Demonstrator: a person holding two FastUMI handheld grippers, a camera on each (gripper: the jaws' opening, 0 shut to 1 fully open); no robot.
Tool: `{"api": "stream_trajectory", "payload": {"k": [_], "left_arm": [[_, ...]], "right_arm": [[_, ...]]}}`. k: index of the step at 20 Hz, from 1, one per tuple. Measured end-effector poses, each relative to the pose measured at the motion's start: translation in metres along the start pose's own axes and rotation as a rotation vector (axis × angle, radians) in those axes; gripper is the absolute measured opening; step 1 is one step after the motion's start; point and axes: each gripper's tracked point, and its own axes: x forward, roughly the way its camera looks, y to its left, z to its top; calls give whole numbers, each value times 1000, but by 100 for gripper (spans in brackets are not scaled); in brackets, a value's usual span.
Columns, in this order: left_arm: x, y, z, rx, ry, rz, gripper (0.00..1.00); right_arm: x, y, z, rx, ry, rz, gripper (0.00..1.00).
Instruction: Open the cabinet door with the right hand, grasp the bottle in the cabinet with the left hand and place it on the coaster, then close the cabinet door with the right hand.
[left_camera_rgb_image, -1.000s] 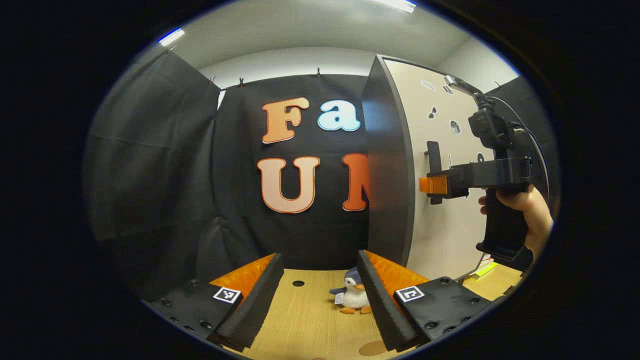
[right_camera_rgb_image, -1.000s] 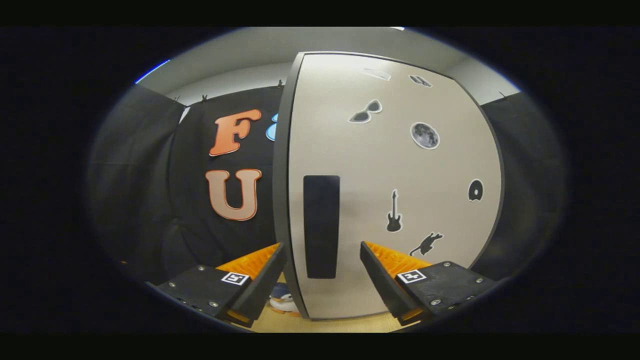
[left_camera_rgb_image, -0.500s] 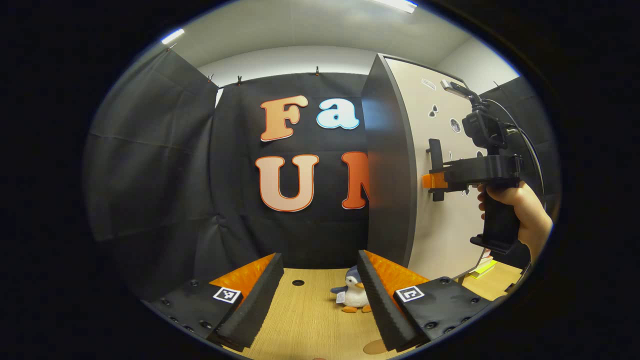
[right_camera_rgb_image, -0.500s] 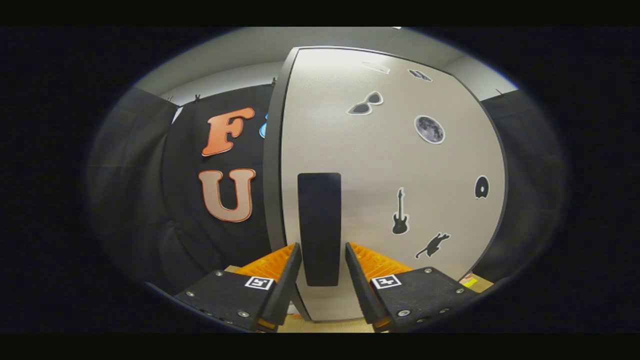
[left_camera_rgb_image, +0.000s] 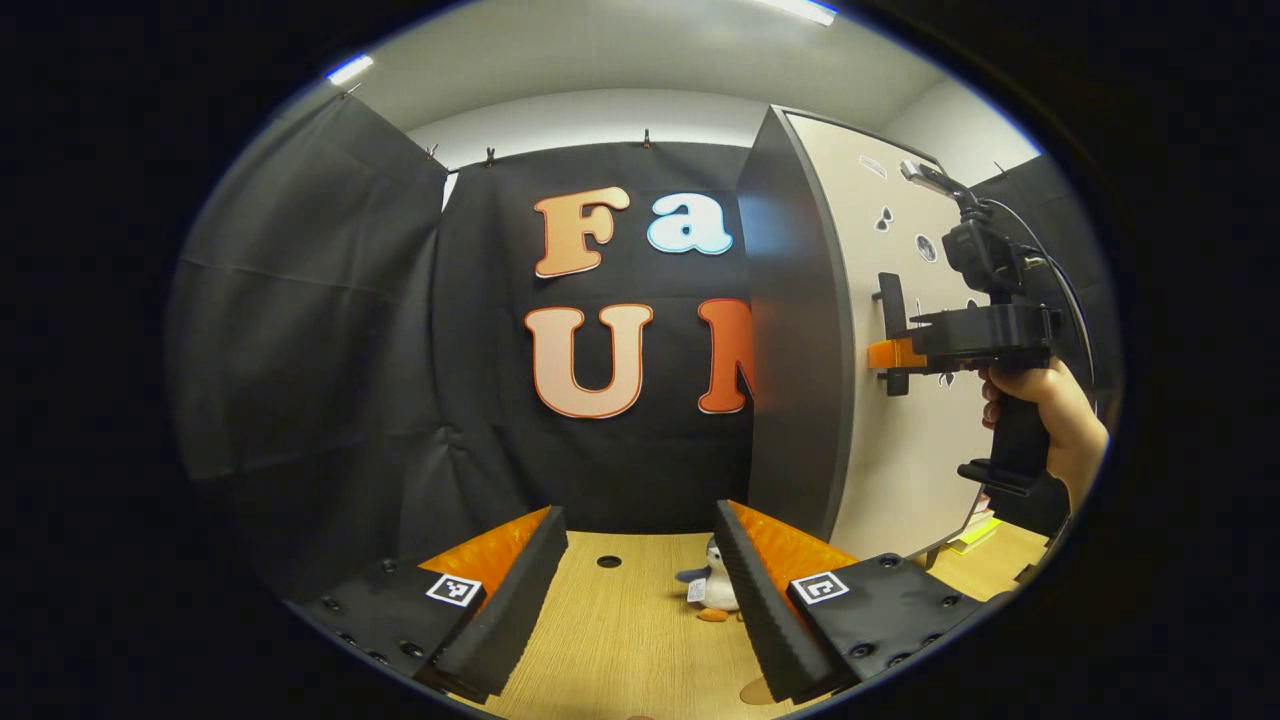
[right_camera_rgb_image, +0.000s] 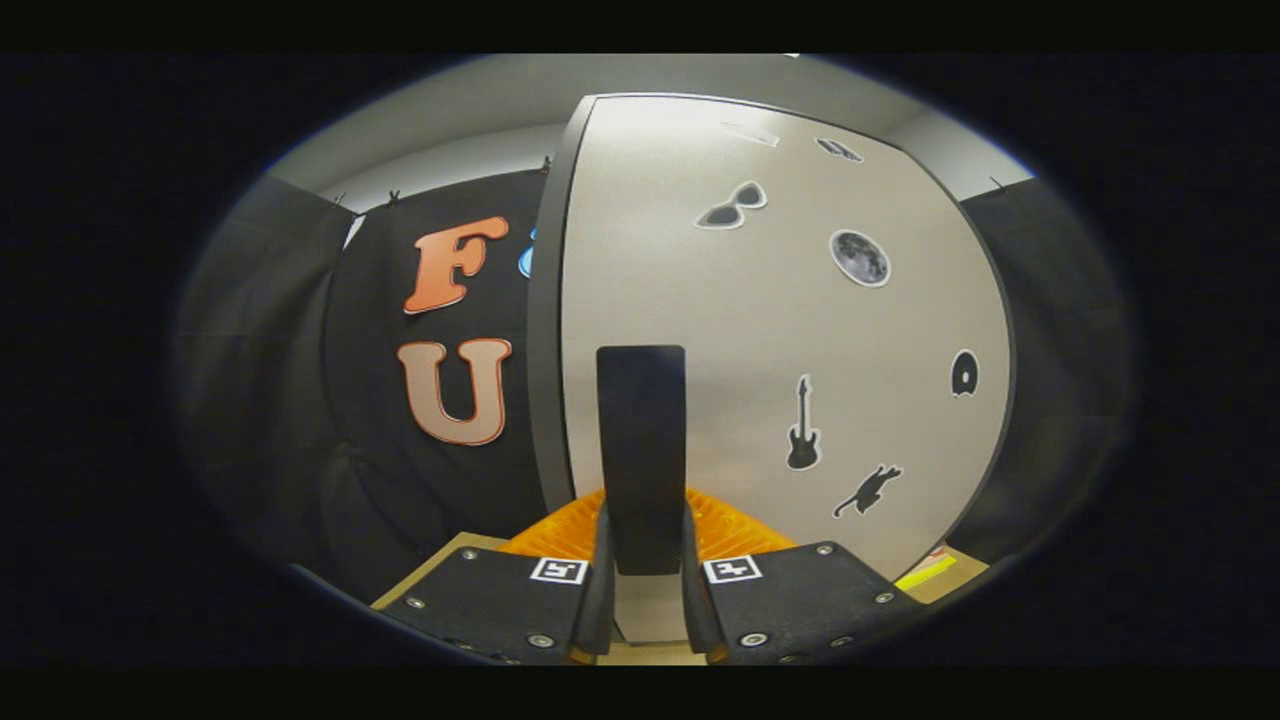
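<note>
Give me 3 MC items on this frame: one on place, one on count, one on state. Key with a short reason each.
1. Where is the penguin plush?
A. on the wooden tabletop, beside the cabinet's near edge
B. on top of the cabinet
C. between the right gripper's fingers

2. How many guitar stickers are on the cabinet door?
A. none
B. one
C. three

3. What is the right gripper doing?
A. open, well away from the door
B. shut on the door handle
C. holding a bottle

Key: A, the left gripper view shows the plush standing on the wood just past the left gripper. B, the right gripper view shows a single guitar. B, both fingers press the handle's sides in the right gripper view.
</note>
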Motion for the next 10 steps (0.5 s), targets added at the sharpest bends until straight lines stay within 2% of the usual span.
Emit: {"api": "stream_trajectory", "payload": {"k": [6,7,10], "left_arm": [[17,3,-4,-3,10,-6,96],[22,4,-5,-5,8,0,99],[32,-1,-3,-12,3,14,96]], "right_arm": [[-10,-1,1,20,-24,-1,22],[-14,-1,2,24,-33,5,23],[-29,-3,5,36,-35,35,20]]}}
